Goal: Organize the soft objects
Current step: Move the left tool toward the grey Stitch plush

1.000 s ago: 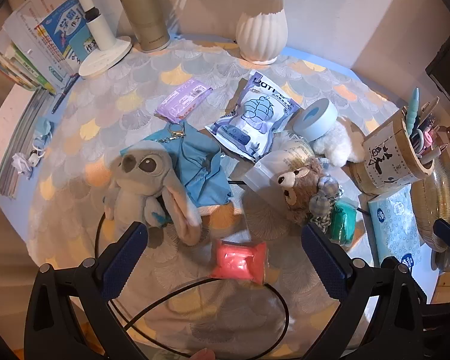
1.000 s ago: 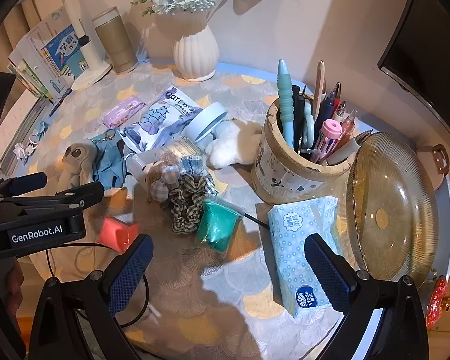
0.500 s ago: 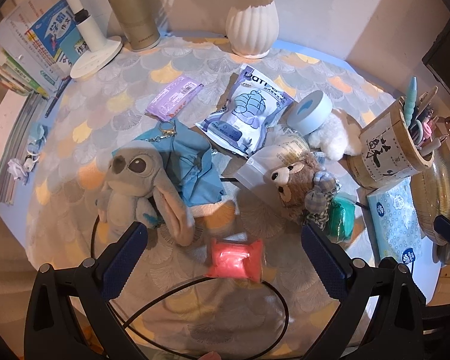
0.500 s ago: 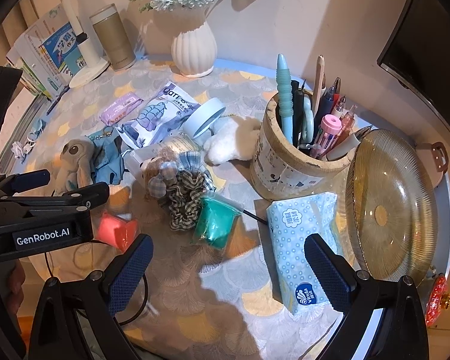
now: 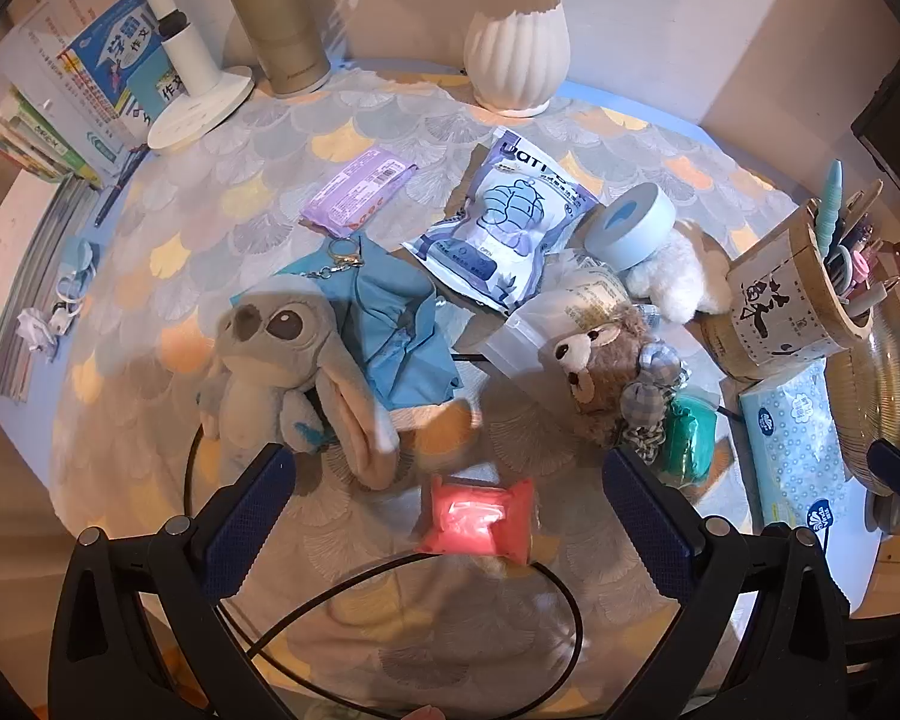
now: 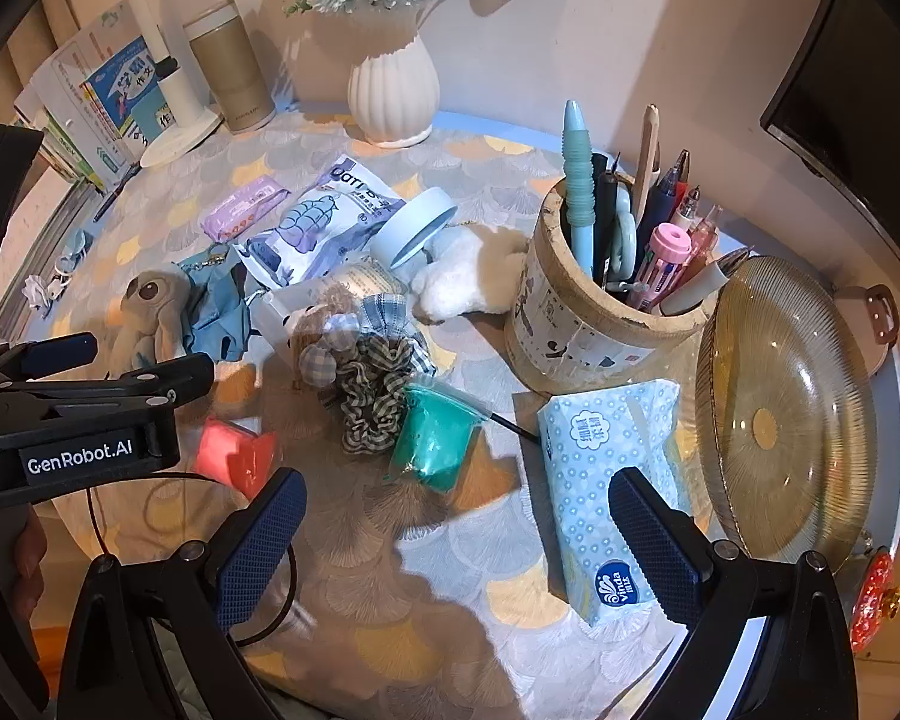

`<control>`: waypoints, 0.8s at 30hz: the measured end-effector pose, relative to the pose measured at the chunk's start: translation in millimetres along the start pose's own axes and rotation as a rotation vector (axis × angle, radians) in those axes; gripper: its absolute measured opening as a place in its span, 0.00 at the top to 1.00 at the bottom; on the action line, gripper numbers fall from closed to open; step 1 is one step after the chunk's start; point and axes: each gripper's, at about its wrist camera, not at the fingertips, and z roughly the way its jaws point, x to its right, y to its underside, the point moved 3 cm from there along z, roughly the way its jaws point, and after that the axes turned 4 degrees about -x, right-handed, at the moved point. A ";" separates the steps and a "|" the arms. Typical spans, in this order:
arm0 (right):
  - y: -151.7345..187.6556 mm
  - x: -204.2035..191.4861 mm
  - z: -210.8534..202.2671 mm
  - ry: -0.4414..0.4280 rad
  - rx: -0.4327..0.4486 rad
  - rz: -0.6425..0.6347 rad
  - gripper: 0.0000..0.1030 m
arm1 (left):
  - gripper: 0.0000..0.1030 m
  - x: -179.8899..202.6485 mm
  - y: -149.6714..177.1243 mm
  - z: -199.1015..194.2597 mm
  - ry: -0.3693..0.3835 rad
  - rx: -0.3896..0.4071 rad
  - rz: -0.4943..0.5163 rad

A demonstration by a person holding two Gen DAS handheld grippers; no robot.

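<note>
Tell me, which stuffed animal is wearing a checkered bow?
The brown teddy bear, in the middle of the table. The grey big-eared plush and the white fluffy one show no bow.

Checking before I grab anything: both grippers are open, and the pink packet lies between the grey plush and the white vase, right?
Not quite. Both grippers, left and right, are open, but the pink packet lies in front of the grey plush, far from the white vase, as the left wrist view shows.
</note>
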 end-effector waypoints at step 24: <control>1.3 -2.5 9.5 -0.009 -0.034 -0.013 0.02 | 0.01 -2.6 0.7 5.8 -0.015 -0.017 -0.012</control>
